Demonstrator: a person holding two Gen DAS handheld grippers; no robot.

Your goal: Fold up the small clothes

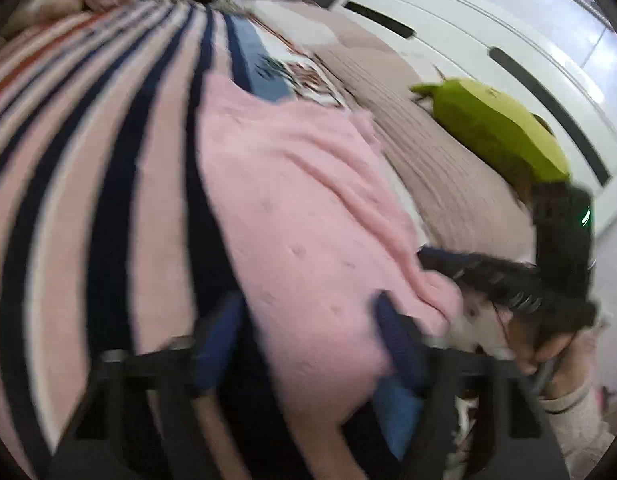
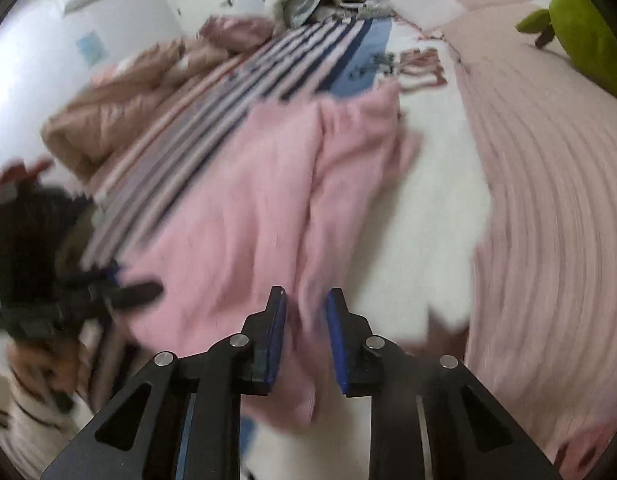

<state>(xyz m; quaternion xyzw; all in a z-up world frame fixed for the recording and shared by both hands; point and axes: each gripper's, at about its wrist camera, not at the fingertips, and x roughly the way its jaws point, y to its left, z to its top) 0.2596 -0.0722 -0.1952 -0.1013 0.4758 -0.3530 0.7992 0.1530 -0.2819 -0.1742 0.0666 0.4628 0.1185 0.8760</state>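
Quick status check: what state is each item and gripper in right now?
Pink garment: spread on the bed, rumpled, not yet neatly folded.
Left gripper: jaws apart, garment edge between them.
Right gripper: nearly closed, pinching a fold of the garment.
Striped blanket: laid flat under the garment.
Green plush: lying on the bed, untouched.

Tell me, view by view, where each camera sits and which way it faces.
Left wrist: on the left gripper, angled down at the pink garment on the striped blanket; shows its blue fingers, the right gripper and a hand.
Right wrist: on the right gripper, angled down over the garment's edge; shows its fingers and the left gripper.
Shared: garment, blanket, green plush.
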